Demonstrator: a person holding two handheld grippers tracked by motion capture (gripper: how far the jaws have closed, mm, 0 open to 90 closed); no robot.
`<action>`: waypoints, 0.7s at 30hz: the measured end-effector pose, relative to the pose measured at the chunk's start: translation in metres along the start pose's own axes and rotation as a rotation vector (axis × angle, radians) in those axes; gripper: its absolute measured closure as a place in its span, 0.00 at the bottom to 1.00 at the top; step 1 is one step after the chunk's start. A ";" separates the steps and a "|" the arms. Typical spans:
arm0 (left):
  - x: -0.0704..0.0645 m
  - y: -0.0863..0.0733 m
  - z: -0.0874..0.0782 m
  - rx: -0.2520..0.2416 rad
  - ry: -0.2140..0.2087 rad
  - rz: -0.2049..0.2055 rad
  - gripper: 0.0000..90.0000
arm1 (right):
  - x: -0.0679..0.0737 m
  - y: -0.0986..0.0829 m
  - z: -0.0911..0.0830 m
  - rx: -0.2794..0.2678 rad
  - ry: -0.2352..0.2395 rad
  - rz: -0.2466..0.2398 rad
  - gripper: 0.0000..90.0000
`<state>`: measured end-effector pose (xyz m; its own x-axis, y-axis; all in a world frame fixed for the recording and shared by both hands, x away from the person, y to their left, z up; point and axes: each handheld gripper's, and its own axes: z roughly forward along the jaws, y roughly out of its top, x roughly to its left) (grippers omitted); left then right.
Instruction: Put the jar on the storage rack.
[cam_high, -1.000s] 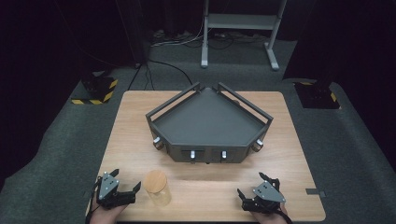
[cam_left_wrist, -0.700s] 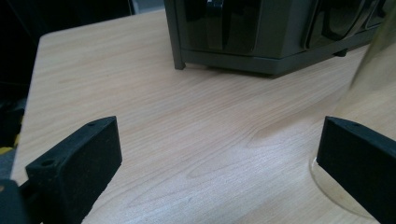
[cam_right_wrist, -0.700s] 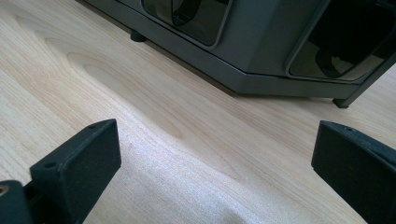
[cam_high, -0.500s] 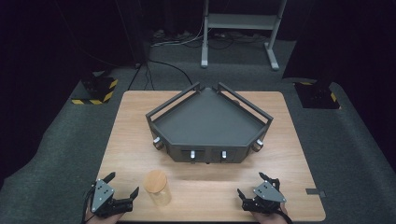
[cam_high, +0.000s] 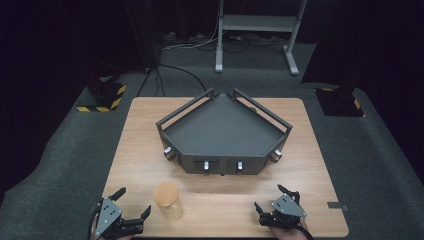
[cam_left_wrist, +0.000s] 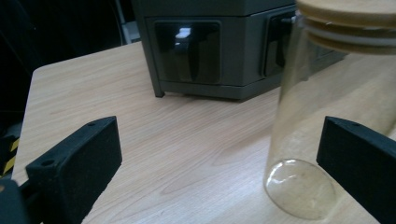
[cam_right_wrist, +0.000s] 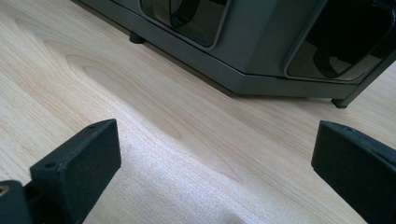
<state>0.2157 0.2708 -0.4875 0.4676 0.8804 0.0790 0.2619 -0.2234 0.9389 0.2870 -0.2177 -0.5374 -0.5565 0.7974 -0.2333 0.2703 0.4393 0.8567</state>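
Glass jar (cam_high: 168, 201) w/ wooden lid sits upright near the table's (cam_high: 310, 150) front edge, left of centre, just beside my left gripper (cam_high: 131, 208). Both grippers' jaws wide open, holding nothing; right gripper (cam_high: 274, 197) is well apart from it. Prob light but slick and breakable imo, so I'd squeeze the glass wall mid-body, below the lid.

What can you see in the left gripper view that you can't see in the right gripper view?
The left gripper view has the glass jar with its wooden lid, standing upright beside the right-hand jaw. The right gripper view has bare tabletop between its jaws, and the little feet under the grey tray stand. Both views share the wooden table, the dark windows in the front of the grey tray stand, and two black jaws spread wide.
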 end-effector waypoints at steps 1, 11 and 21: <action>-0.001 0.001 -0.001 -0.002 -0.006 0.004 0.01 | 0.000 0.000 0.000 0.000 0.000 0.000 0.01; -0.017 0.004 -0.004 -0.060 -0.067 0.004 0.01 | 0.000 0.000 0.000 0.000 0.000 0.004 0.01; -0.029 0.002 0.005 -0.071 -0.121 0.005 0.01 | -0.001 0.000 0.000 -0.004 0.002 0.006 0.01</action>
<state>0.2069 0.2428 -0.4892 0.5681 0.8216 0.0473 0.2006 -0.1940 0.9603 0.2871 -0.2186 -0.5372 -0.5565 0.7992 -0.2274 0.2705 0.4330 0.8598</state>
